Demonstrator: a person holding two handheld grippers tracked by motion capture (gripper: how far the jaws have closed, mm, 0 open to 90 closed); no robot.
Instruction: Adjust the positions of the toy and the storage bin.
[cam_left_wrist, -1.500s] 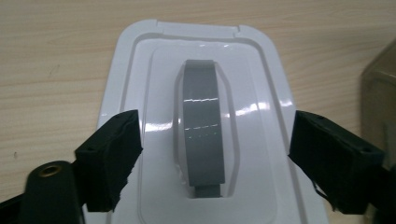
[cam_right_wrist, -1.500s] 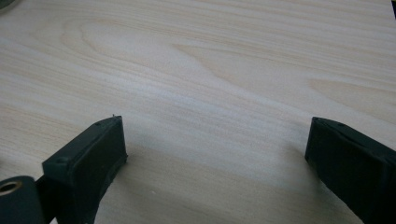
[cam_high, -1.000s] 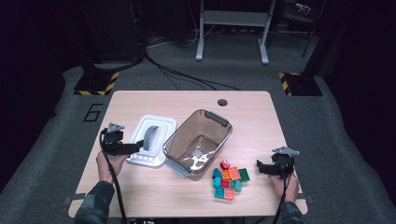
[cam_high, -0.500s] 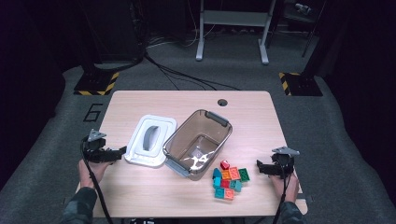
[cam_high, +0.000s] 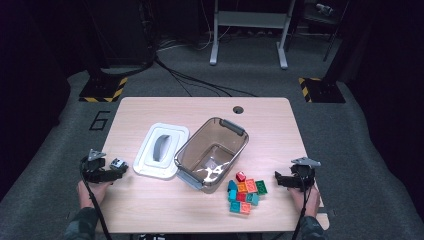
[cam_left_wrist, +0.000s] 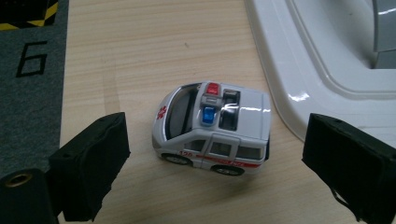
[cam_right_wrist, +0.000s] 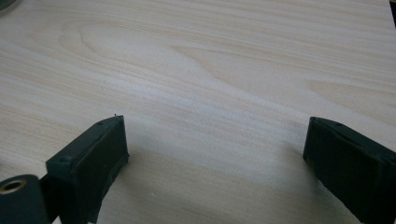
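A small white toy ambulance (cam_left_wrist: 212, 128) with red stripes and a blue roof light stands on the wooden table (cam_high: 200, 220), just left of the white lid (cam_high: 161, 150). My left gripper (cam_high: 120, 171) is low over the table's left side. In the left gripper view its jaws (cam_left_wrist: 219, 128) stand wide on either side of the ambulance without touching it; they have just been closing a little. My right gripper (cam_high: 278, 179) rests open at the table's right front, and in the right gripper view (cam_right_wrist: 215, 128) there is bare wood between its jaws.
A clear grey bin (cam_high: 212, 152) stands empty at the middle, beside the lid (cam_left_wrist: 327, 56). Several coloured bricks (cam_high: 245, 192) lie in a cluster in front of the bin, left of the right gripper. The table's left edge and the grey carpet are close behind the ambulance.
My left gripper has drawn away from the lid, moving left, down and toward the front edge, and now sits at the toy ambulance. The right gripper has stayed put.
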